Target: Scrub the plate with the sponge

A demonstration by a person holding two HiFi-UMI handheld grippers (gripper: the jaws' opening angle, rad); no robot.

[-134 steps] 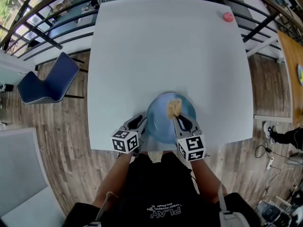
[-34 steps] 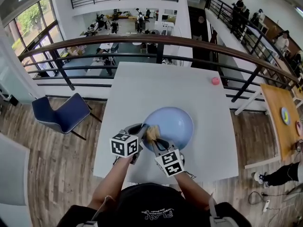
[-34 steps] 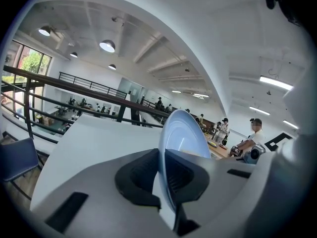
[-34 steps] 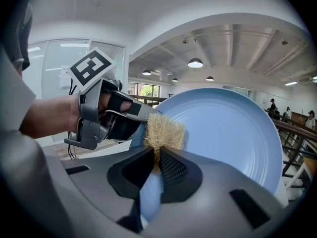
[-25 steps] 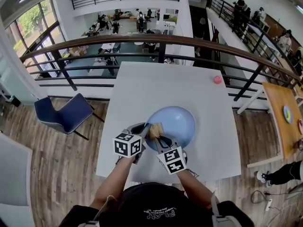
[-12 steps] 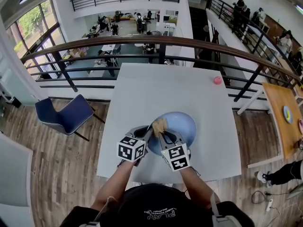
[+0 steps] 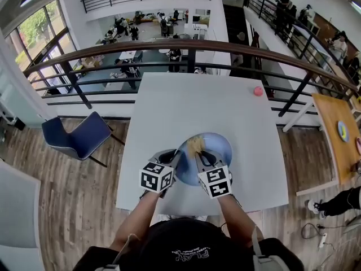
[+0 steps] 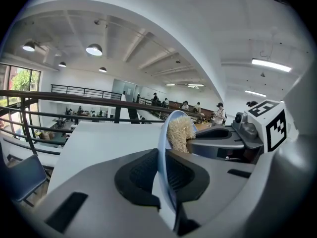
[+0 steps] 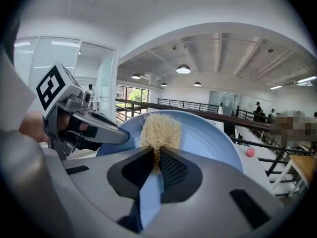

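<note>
head view: sponge (image 7: 196,145) has slid from the plate's (image 7: 219,147) near-left rim toward its far edge over the last second or so, so i'd say the scrub is mid-stroke. right gripper (image 7: 198,154) clamped on the sponge, left gripper (image 7: 175,158) pinching the plate rim, plate tilted over the table (image 7: 169,106). grippers cover the plate's near edge; can't tell if it touches the table.

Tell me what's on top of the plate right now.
A straw-coloured fibrous sponge, pinched by the right gripper, lies against the plate on its inner face. The patch beneath the sponge is covered, so I cannot see it.
</note>
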